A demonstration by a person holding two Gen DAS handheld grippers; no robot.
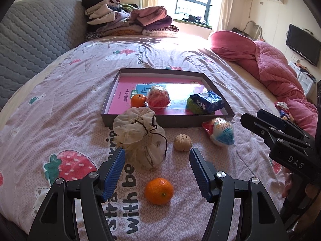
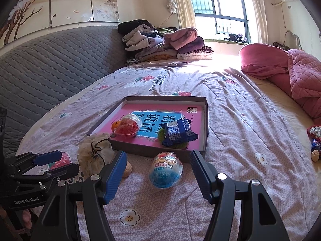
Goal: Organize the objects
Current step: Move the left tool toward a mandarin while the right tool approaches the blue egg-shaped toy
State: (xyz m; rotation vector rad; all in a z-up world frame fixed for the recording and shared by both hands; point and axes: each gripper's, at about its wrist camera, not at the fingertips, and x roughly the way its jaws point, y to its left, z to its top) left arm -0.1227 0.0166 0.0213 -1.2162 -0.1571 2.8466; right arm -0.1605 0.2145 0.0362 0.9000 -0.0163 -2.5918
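A shallow grey box (image 1: 138, 118) (image 2: 148, 150) with a pink book inside lies on the bed. It holds a small orange (image 1: 138, 100), a red snack cup (image 1: 158, 98) (image 2: 128, 127), a blue packet (image 1: 208, 99) (image 2: 178, 132) and a green item (image 1: 192, 106). In front of the box lie a beige drawstring pouch (image 1: 140, 138) (image 2: 94, 154), a walnut (image 1: 182, 142) (image 2: 128, 169), an egg-shaped wrapped toy (image 1: 220, 132) (image 2: 166, 169) and an orange (image 1: 159, 190). My left gripper (image 1: 156, 156) is open above the orange, the pouch by its left finger. My right gripper (image 2: 158, 160) is open, framing the egg toy.
Folded clothes (image 1: 128, 20) are piled at the far end of the bed. A pink quilt (image 1: 270, 66) is heaped at the right. Small snacks (image 2: 315, 140) lie near the bed's right edge. A grey padded headboard (image 1: 36, 40) runs along the left.
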